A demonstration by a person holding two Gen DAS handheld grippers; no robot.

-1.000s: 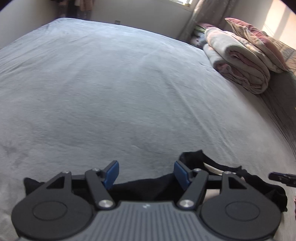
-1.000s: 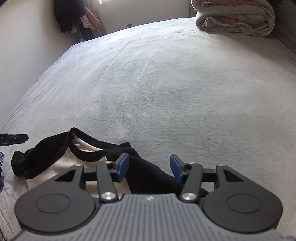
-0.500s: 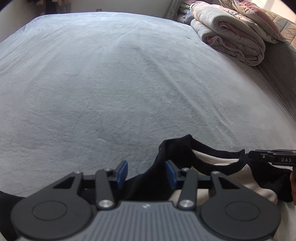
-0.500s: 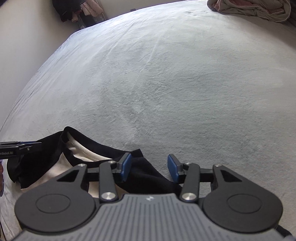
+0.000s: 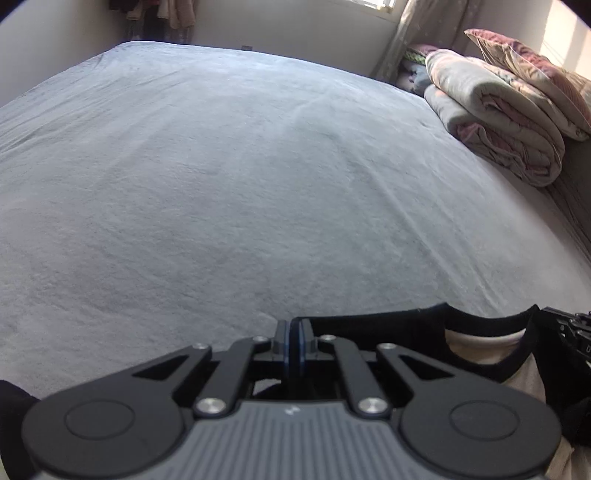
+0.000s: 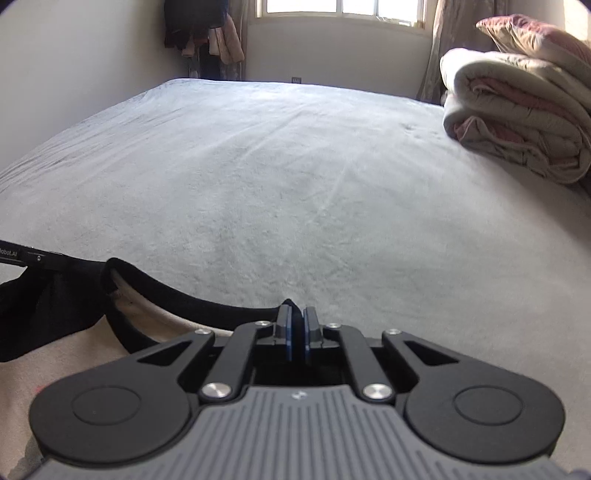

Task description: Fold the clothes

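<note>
I'm working in a home bedroom: a wide bed (image 6: 295, 177) under a grey cover fills my view, a folded quilt (image 6: 517, 122) and pillow (image 5: 532, 66) sit at its side, clothes (image 6: 207, 33) hang in the corner, and a curtained window (image 6: 340, 7) lights the far wall.

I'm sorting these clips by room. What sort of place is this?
Most likely a bedroom: a wide grey bed, a folded quilt at its side, and clothes hanging by the window.
</note>
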